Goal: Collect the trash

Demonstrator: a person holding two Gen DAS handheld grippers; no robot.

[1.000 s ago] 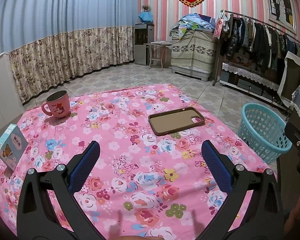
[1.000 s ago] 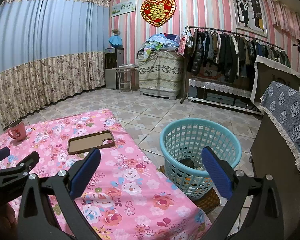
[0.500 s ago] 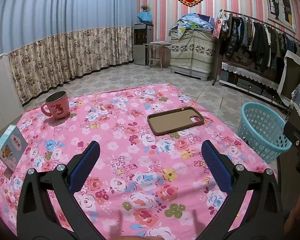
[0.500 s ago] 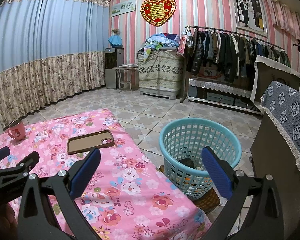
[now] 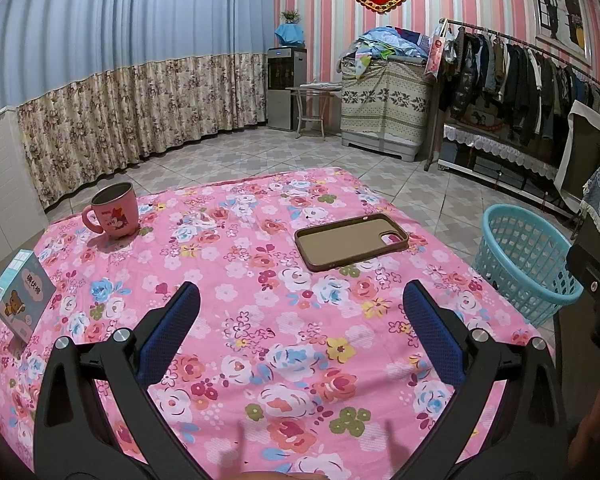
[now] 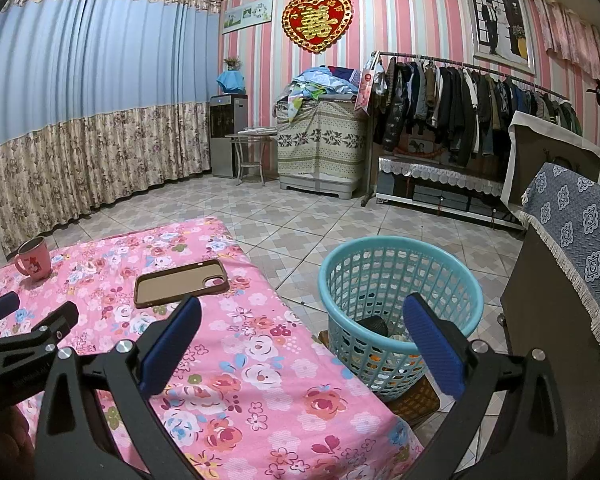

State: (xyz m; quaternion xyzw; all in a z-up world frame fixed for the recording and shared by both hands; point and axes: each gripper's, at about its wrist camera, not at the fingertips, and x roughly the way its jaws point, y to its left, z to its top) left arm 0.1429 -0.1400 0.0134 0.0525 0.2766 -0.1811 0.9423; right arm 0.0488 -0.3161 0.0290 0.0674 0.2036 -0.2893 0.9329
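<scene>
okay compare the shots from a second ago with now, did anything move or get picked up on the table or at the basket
Nothing visibly changed. Both tongs, left and right, hang open and empty as before, and the pink mug, phone case, small box and blue basket sit where they were.

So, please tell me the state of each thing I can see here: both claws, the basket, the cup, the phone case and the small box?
Left claw: open, holds nothing.
Right claw: open, holds nothing.
Basket: upright beside the table, some items at the bottom.
Pink cup: upright on the tablecloth; contents not visible.
Phone case: lying flat, inner side up, no phone in it.
Small box: closed, at the table's edge.
</scene>
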